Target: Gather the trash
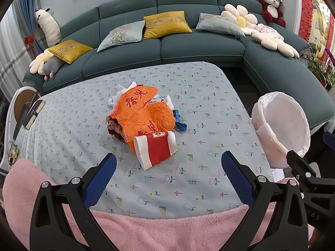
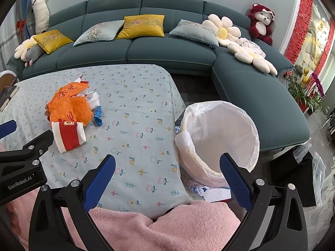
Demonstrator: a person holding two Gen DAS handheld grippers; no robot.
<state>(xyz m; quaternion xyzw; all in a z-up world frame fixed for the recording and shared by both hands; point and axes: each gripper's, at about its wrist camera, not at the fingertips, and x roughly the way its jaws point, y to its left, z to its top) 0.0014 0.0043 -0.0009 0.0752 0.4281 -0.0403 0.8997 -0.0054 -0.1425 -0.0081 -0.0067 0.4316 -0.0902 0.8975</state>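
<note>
A pile of trash lies mid-table: a crumpled orange wrapper (image 1: 139, 113) with red characters, a flattened red-and-white paper cup (image 1: 155, 149) in front of it, white tissue (image 1: 117, 96) behind, a blue scrap (image 1: 179, 119) on its right and brown bits (image 1: 114, 128) on its left. The pile shows again in the right wrist view (image 2: 70, 109). My left gripper (image 1: 169, 175) is open and empty, just short of the cup. My right gripper (image 2: 167, 176) is open and empty, straddling the table's right edge and the white-lined bin (image 2: 222, 138).
The table wears a pale blue flowered cloth (image 1: 209, 104). The bin (image 1: 282, 125) stands off its right edge. A teal sofa (image 1: 167, 48) with cushions and plush toys runs behind. Books (image 1: 35, 113) lie at the table's left edge. Pink fleece (image 1: 146, 228) covers the near edge.
</note>
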